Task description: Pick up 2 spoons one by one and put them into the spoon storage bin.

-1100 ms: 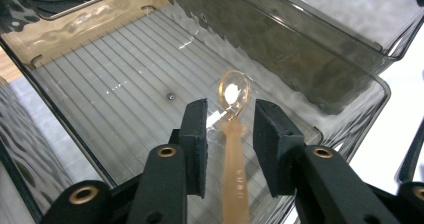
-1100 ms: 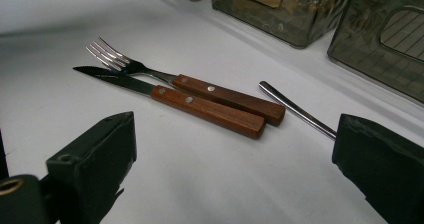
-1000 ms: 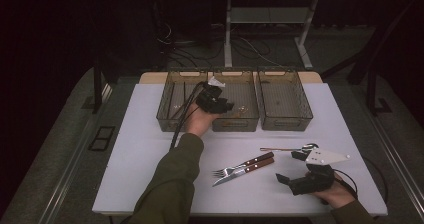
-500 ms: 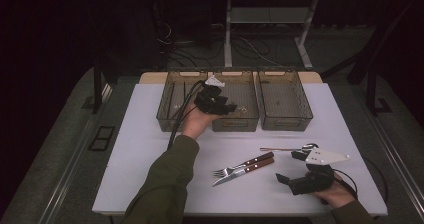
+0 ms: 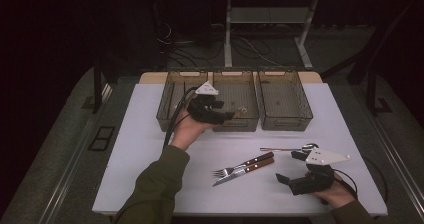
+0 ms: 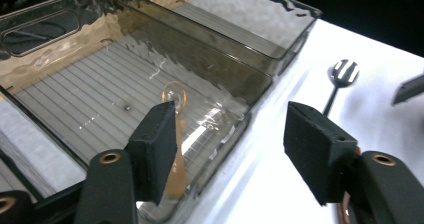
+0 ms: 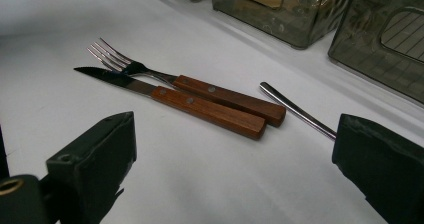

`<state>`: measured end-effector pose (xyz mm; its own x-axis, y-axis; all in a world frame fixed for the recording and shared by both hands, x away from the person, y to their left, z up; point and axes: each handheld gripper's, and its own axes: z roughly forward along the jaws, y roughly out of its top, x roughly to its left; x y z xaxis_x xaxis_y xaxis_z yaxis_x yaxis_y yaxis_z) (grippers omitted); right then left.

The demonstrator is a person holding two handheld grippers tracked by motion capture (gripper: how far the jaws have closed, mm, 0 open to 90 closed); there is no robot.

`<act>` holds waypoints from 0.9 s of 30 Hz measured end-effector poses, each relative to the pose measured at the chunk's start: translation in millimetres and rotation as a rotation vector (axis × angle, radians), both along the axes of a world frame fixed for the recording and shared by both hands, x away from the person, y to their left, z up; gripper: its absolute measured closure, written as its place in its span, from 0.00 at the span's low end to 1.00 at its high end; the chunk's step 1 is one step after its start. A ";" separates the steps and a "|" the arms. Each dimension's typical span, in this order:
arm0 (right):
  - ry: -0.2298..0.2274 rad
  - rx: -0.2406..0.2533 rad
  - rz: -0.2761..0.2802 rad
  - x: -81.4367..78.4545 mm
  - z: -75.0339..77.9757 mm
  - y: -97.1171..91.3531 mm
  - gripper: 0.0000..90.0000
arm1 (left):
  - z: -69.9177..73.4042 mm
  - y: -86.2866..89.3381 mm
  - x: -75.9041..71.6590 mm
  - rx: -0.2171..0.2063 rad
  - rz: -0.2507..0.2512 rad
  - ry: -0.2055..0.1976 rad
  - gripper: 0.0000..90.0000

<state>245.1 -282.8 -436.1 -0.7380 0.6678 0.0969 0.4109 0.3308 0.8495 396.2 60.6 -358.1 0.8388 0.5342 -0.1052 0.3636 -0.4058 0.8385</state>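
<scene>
Left gripper view: left tool (image 6: pixel 227 149) jaws, just opening, stand apart above copper spoon (image 6: pixel 173 134) in tray (image 6: pixel 240 79).

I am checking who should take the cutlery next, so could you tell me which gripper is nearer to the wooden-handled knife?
Right. The right gripper rests on the table just beside the knife, jaws open toward it. The left gripper is over the middle bin, farther off.

Copper spoon (image 6: pixel 175 134) partly hidden behind jaw, steel spoon (image 7: pixel 296 110) handle cut by jaw
</scene>
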 end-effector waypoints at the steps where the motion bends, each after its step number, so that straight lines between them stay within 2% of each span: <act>1: -0.001 -0.001 0.001 0.1 -0.1 0.1 0.05 | -0.4 2.5 -3.3 -0.001 0.000 -0.001 0.39; 8: 0.001 0.002 0.002 -0.1 -0.2 1.3 0.05 | -8.3 21.1 -26.0 -0.003 -0.005 -0.010 0.34; 16: -0.002 0.014 -0.020 1.0 0.6 -0.7 0.05 | -25.8 47.9 -52.1 -0.018 0.008 -0.011 0.29; 23: 0.011 0.011 -0.035 1.7 0.7 -0.8 0.05 | -39.0 71.1 -71.4 -0.040 0.030 -0.015 0.22; 27: 0.031 0.018 -0.032 3.1 1.1 -1.8 0.05 | -45.2 81.6 -82.2 -0.034 0.035 -0.022 0.18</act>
